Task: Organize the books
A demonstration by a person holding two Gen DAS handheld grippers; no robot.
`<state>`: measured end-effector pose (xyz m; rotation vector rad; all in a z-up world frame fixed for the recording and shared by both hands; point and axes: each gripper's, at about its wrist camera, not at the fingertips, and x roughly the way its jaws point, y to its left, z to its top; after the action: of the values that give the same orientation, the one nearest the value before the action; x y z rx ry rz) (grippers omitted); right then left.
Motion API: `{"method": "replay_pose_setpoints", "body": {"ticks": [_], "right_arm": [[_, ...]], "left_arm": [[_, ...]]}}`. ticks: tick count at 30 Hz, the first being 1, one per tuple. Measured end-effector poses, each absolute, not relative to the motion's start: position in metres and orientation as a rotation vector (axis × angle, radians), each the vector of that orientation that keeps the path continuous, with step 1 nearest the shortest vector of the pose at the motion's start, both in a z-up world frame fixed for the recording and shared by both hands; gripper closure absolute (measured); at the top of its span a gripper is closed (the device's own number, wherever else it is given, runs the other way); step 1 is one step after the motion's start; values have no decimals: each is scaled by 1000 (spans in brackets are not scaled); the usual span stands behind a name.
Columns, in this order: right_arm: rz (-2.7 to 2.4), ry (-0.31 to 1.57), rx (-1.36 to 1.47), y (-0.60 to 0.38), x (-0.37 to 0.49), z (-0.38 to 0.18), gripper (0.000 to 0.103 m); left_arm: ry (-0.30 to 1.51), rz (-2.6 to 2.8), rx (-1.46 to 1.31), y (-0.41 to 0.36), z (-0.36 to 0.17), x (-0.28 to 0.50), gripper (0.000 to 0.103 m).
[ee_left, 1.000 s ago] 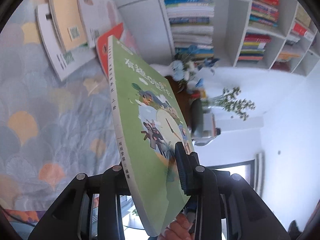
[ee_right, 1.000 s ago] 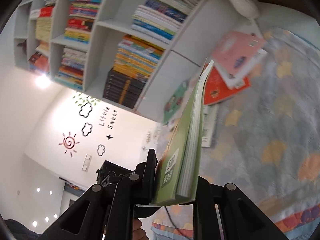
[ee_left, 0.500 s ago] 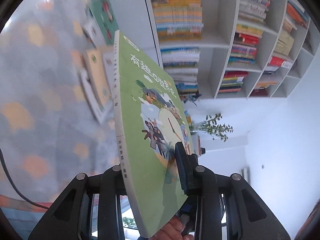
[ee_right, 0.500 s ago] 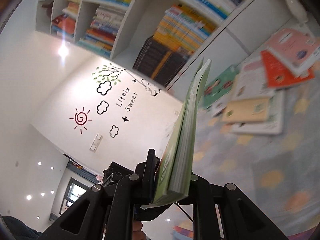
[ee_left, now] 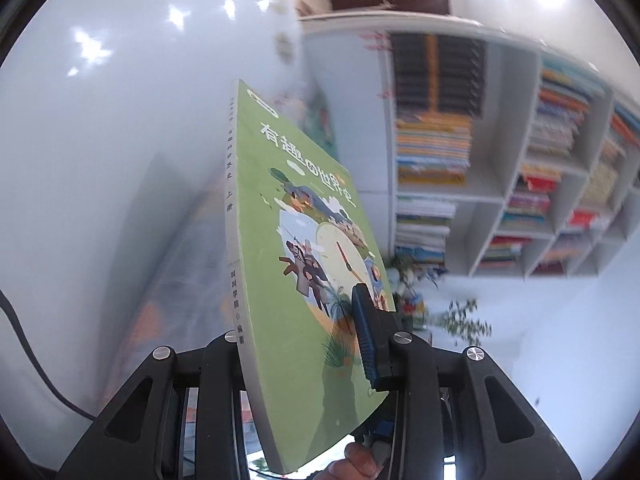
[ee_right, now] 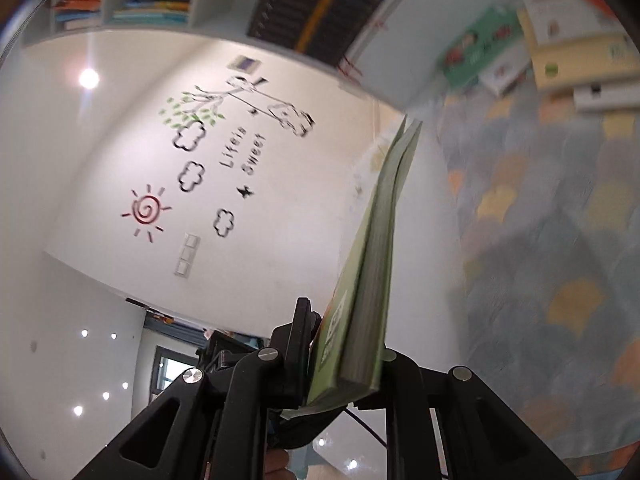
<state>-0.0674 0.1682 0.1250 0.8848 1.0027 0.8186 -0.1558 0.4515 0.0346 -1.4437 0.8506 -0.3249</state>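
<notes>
- Left claw (ee_left: 308, 344) clamped on the green paperback (ee_left: 304, 264), held edge-up with the cover facing 3 o'clock.
- Right claw (ee_right: 346, 354) clamped on the same book's (ee_right: 360, 312) page edge.
- Step, as judged: carrying the book to the white bookshelf (ee_left: 496, 200) at 2 o'clock.
- Next: pick a compartment, align the spine and slide it in.

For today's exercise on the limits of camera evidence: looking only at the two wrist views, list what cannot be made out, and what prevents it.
- Left wrist view: titles on the shelf books are motion-blurred.
- Left wrist view: the green book's back cover faces away; its lower corner hides behind the left hand-held gripper.
- Right wrist view: the green book shows edge-on, front cover unseen, in the right hand-held gripper.
- Right wrist view: the loose books are blurred and cut by the frame.
</notes>
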Motion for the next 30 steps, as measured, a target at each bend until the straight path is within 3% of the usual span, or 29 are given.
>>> {"method": "replay_pose_setpoints", "body": {"ticks": [8, 14, 21, 27, 30], "right_arm": [[773, 1136, 864, 201, -70, 83, 88], [737, 1063, 871, 177, -77, 82, 88], [626, 987, 899, 144, -67, 47, 88], [570, 1028, 881, 127, -58, 18, 88], [553, 1047, 997, 119, -57, 4, 88]], "left_arm": [[926, -269, -1402, 460, 13, -155, 74], [950, -347, -1243, 431, 27, -121, 74], [1044, -325, -1074, 384, 3, -60, 74], [1072, -228, -772, 353, 21, -53, 69], [1172, -191, -747, 353, 11, -47, 54]]}}
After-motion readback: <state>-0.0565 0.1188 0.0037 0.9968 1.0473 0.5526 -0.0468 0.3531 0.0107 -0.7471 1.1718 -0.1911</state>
